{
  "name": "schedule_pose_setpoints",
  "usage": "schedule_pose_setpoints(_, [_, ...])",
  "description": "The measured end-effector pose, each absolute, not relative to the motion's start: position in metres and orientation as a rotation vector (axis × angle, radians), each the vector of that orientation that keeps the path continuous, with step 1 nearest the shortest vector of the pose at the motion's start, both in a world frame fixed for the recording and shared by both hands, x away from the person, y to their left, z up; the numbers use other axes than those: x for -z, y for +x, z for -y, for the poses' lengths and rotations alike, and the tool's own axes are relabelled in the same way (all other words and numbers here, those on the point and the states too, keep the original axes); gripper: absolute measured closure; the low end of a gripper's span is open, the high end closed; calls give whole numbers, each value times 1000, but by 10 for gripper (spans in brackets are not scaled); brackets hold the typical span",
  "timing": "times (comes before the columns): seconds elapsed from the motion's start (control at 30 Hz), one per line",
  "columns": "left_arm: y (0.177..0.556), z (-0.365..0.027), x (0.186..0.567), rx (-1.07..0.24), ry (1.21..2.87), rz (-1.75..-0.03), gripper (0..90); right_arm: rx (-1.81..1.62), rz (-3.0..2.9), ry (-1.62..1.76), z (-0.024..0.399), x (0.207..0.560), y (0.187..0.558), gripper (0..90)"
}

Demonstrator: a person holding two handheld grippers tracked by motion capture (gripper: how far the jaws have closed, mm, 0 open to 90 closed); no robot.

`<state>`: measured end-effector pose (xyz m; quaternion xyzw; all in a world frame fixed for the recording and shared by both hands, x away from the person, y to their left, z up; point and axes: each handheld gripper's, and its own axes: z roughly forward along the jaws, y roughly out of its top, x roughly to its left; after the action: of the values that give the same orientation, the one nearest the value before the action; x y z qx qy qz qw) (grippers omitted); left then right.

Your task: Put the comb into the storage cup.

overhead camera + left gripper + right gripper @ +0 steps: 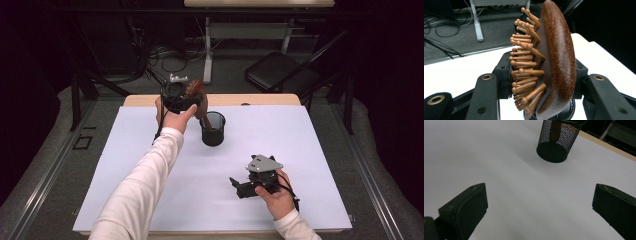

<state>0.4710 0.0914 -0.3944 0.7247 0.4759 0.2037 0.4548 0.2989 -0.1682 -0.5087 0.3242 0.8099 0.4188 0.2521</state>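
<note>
high view showed a mesh cup (212, 129) on the desk (150, 150), the brush (196, 91) handle down inside it. left gripper (187, 100), raised over the cup, clamped the brush head. right gripper (237, 186) rested low near the desk's front, jaws apart, empty.

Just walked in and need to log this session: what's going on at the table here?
A person is working with a hand-held gripper in each hand. The left hand-held gripper is clamped on the head of a brown wooden hairbrush, holding it over a black mesh cup on the white table, with the brush's handle reaching down into the cup. The right hand-held gripper rests nearer the person, jaws open and holding nothing.
</note>
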Motion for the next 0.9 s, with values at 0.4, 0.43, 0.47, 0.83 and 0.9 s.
schedule_pose_setpoints(0.4, [468, -84, 397, -563, 1834, -1139, 500, -1136, -2205, 883, 168, 509, 299, 0])
schedule_pose_setpoints(0.43, [468, -84, 397, -568, 1838, -1134, 500, -1137, -2205, 882, 168, 509, 299, 0])
schedule_pose_setpoints(0.47, [468, -83, 397, -571, 1843, -1133, 500, -1137, -2205, 880, 168, 509, 299, 0])
schedule_pose_setpoints(0.83, [466, -79, 400, -594, 1856, -1116, 500, -1135, -2210, 878, 167, 510, 299, 0])
schedule_pose_setpoints(0.9, [465, -78, 400, -598, 1857, -1115, 500, -1134, -2211, 876, 167, 510, 299, 0])
